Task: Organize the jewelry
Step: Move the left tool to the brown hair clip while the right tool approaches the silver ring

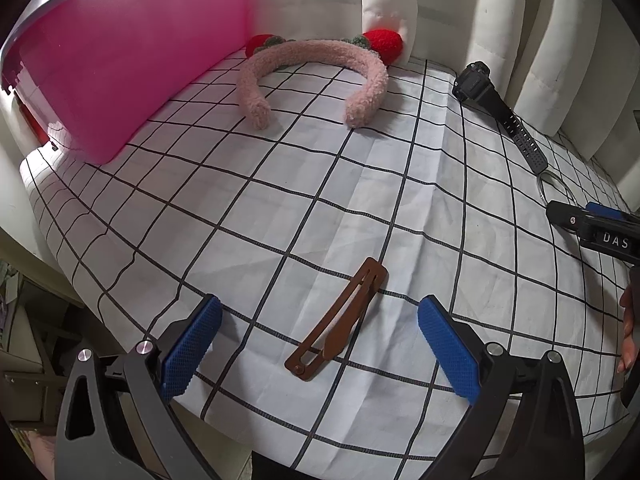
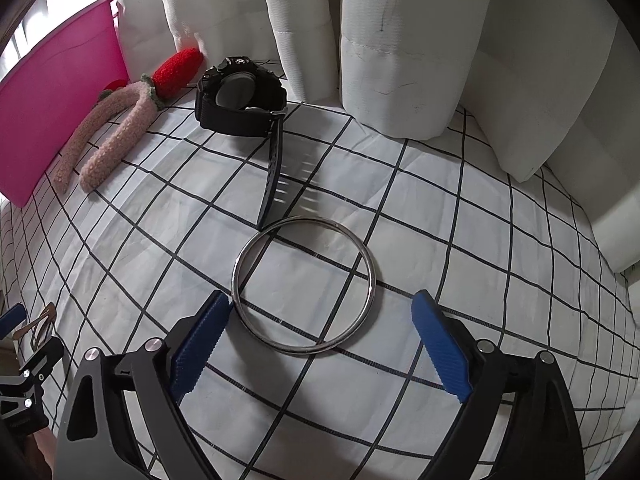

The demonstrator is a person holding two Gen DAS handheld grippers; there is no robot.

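Observation:
A brown hair clip (image 1: 340,316) lies flat on the checked cloth (image 1: 280,200); my left gripper (image 1: 320,344) hangs open over it, a blue pad on each side, neither touching. In the right wrist view a silver bangle (image 2: 305,286) lies on the cloth, and my right gripper (image 2: 320,340) stands open around its near half, the left pad close to the rim. A black watch (image 2: 240,96) lies beyond the bangle, also visible in the left view as the watch (image 1: 496,108). A fluffy pink headband (image 1: 312,76) with red strawberries rests near the curtain.
A pink plastic bin (image 1: 120,64) stands at the back left of the cloth. White curtain folds (image 2: 400,48) close off the far side. The right gripper (image 1: 592,232) shows at the left view's right edge, with a hand (image 1: 630,328) below it. The cloth's near edge drops off at lower left.

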